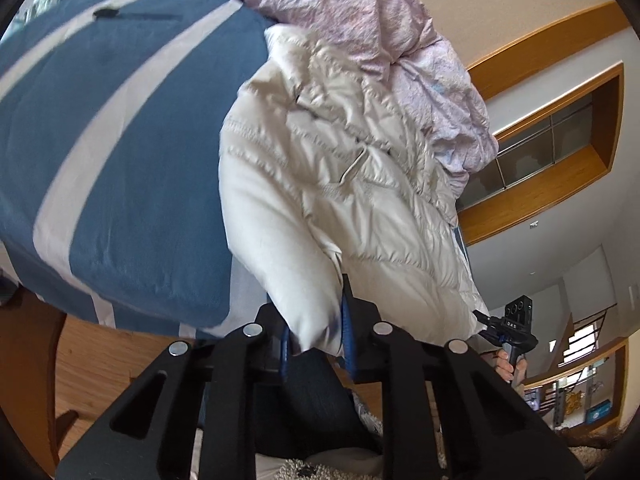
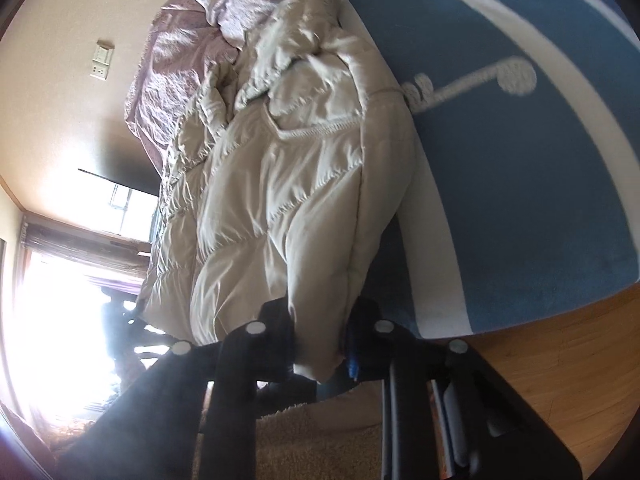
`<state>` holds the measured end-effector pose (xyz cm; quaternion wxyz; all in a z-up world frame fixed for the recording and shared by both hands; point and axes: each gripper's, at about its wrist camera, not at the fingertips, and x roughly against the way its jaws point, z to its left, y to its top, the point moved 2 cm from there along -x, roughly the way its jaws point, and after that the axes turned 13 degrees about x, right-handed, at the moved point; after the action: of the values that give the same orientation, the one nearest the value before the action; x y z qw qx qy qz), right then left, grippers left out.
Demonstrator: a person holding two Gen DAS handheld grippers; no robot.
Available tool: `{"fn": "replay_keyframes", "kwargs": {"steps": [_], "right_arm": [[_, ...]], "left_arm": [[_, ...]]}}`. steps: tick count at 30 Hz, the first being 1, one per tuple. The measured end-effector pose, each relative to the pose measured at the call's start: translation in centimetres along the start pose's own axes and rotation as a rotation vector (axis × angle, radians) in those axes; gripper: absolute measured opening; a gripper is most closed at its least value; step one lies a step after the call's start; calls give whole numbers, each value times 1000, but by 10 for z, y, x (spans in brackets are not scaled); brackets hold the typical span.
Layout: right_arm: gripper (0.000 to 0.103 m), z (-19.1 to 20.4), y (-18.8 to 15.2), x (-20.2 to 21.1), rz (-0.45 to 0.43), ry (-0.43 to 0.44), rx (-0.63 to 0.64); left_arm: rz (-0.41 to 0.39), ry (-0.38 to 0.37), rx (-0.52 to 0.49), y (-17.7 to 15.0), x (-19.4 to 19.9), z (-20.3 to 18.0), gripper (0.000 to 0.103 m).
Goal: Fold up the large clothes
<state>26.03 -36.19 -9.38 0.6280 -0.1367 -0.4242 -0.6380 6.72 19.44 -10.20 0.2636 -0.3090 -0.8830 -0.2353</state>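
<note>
Here, left claw [image 1: 316, 336] and right claw [image 2: 320, 344] pinching cream puffer jacket [image 1: 320, 184], blue striped bedding [image 1: 120, 160] beneath.

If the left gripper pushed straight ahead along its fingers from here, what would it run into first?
The left gripper is already shut on an edge of the cream puffer jacket, so more of that jacket comes first. Behind it probably lies the blue striped blanket, though depth is unclear.
</note>
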Motion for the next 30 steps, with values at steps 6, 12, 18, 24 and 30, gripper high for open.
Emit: {"fn": "replay_keyframes", "kwargs": {"steps": [6,12,18,24,30], "right_arm": [[15,27,15,23,-136,-36,70],[15,51,36,49,-306,-66,122],[15,69,61,65,-436,-97,160],[15,83,84,66,-511,-148,192],[15,109,131,64,-598,-288,273]], "left_arm": [[-115,-33,-14,20,21,-19,17],[-211,-80,-1,39,34,-36,17],[-286,-107,-1,59,41,-51,16],[-337,-115,-18,75,41,-62,16],[-409,-93,-59,110,36,-88,16]]}}
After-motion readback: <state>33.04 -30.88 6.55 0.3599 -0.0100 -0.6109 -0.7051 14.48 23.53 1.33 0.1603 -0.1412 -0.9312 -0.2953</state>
